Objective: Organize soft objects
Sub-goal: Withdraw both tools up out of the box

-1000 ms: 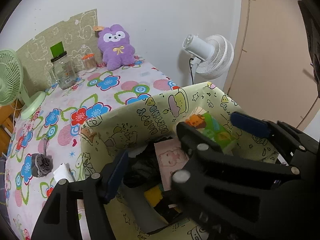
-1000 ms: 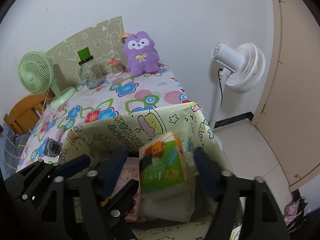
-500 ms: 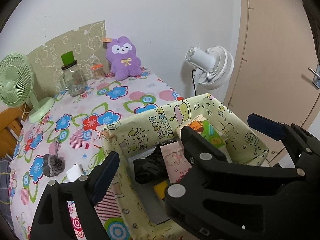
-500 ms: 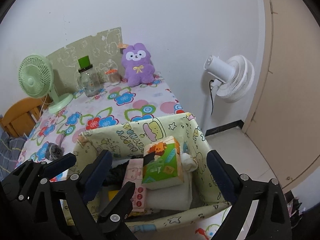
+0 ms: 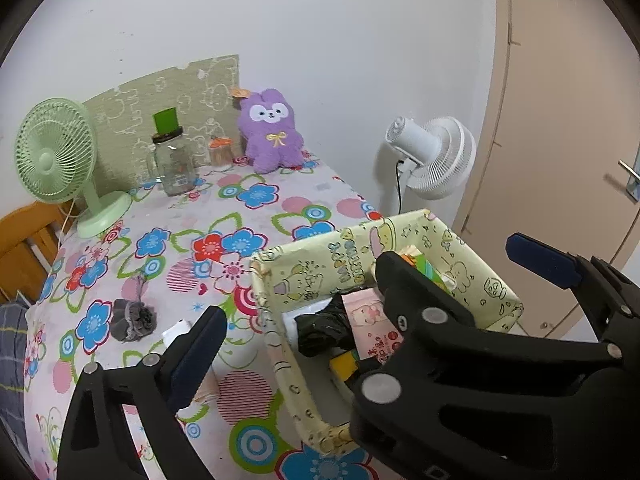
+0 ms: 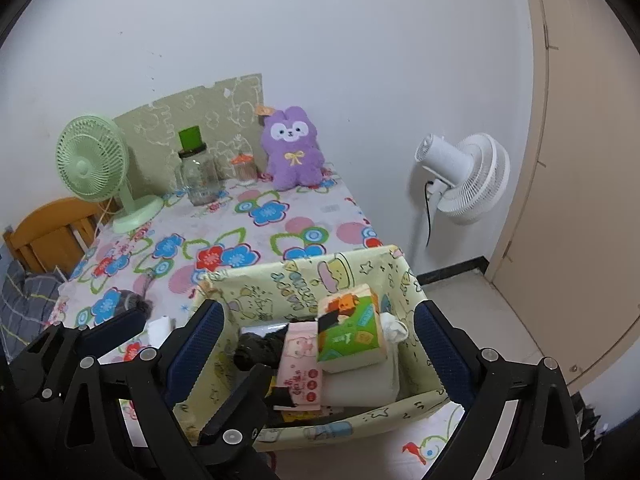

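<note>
A yellow cartoon-print fabric bin (image 6: 304,280) (image 5: 472,268) stands at the table's near right corner. In it lie a green tissue pack (image 6: 352,332), a pink wipes pack (image 6: 300,376) (image 5: 372,320) and a black bundle (image 6: 256,348). My right gripper (image 6: 316,344) is open and empty, raised above the bin. My left gripper (image 5: 372,300) is open and empty, above the bin's left side. A grey sock ball (image 5: 132,320) (image 6: 132,300) lies on the floral tablecloth left of the bin. A purple plush bunny (image 5: 270,132) (image 6: 294,148) sits at the back.
A green desk fan (image 5: 56,152), a glass jar (image 5: 172,160) and a small jar (image 5: 222,152) stand at the back. A white object (image 5: 178,330) lies near the sock. A white floor fan (image 6: 464,176) and a door (image 5: 568,120) are to the right.
Both grippers rose and drew back from the bin. The right gripper opened and let go of the green tissue pack, which now rests in the bin.
</note>
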